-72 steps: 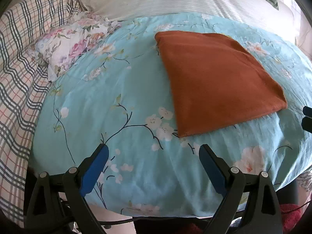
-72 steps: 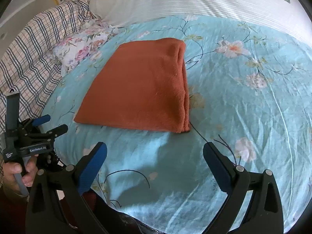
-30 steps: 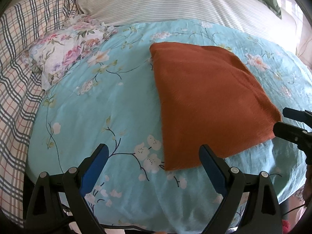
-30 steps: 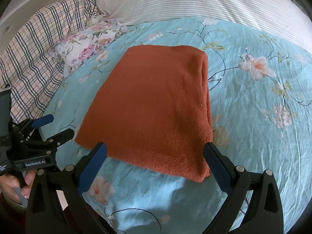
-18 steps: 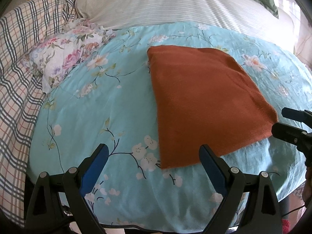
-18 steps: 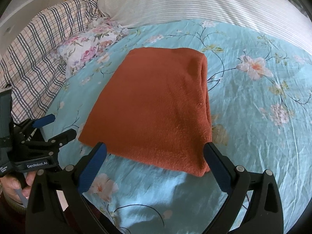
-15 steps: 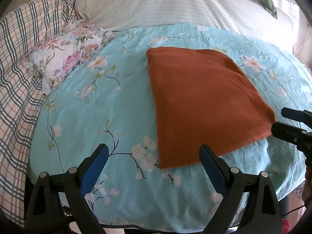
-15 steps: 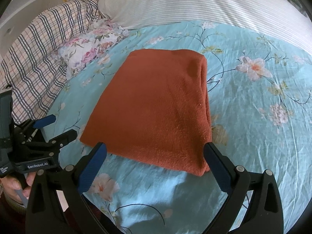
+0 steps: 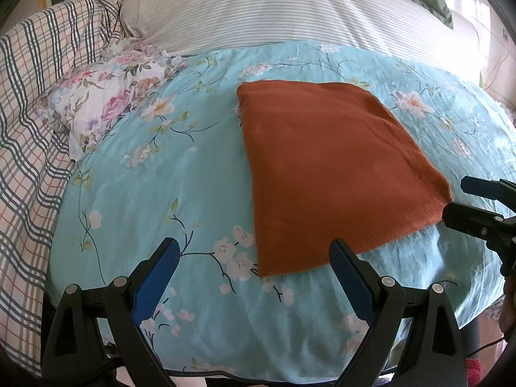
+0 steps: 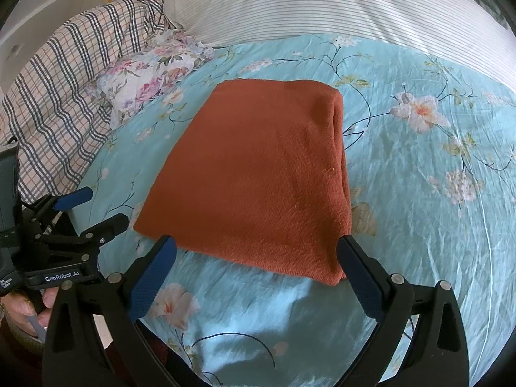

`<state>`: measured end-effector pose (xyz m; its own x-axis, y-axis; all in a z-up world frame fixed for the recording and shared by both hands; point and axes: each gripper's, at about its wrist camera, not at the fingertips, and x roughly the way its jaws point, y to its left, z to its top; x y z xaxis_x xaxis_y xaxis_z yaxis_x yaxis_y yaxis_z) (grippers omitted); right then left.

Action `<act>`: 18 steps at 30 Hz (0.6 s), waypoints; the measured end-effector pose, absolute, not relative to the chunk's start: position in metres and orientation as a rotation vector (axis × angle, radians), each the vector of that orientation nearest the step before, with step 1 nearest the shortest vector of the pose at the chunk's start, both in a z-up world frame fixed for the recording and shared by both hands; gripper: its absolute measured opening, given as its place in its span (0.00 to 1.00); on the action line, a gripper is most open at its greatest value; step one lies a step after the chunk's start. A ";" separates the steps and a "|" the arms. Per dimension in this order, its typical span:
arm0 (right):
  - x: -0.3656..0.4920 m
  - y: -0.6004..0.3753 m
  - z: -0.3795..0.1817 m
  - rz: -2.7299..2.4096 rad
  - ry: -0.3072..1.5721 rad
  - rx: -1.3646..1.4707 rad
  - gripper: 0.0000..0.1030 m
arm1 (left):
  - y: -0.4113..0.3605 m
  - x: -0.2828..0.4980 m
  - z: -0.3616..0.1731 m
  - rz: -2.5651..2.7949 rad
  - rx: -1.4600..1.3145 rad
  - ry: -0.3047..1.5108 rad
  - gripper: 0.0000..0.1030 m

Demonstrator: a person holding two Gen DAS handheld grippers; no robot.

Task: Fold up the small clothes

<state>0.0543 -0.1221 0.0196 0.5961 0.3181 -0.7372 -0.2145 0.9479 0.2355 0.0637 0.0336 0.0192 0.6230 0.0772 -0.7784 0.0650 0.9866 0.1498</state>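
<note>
Two grippers, left gripper [image 9: 253, 266] and right gripper [image 10: 256, 262], poised at the near edge of the rust-orange cloth [image 9: 325, 174], fingers spread wide and pinching nothing, likely set to seize its near corners for another fold. Lying flat, already doubled, on the floral bed cover [image 9: 154, 193]. Layers inside the fold hidden; garment type hard to make out.

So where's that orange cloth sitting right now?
The folded orange cloth lies flat on the turquoise flowered bedspread, just ahead of both open grippers, with the floral pillow off to its left; nothing grips it.
</note>
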 end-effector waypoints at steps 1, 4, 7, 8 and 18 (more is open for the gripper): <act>0.054 -0.122 0.020 0.310 0.880 0.127 0.97 | 0.033 0.063 0.019 0.007 0.170 0.899 0.92; 0.053 -0.122 0.020 0.310 0.877 0.131 0.97 | 0.033 0.063 0.019 0.007 0.169 0.899 0.92; 0.051 -0.121 0.022 0.309 0.873 0.132 0.97 | 0.033 0.063 0.019 0.007 0.169 0.899 0.92; 0.050 -0.121 0.022 0.308 0.871 0.132 0.97 | 0.033 0.063 0.019 0.006 0.170 0.899 0.92; 0.049 -0.120 0.024 0.308 0.871 0.132 0.97 | 0.032 0.062 0.019 0.009 0.168 0.898 0.92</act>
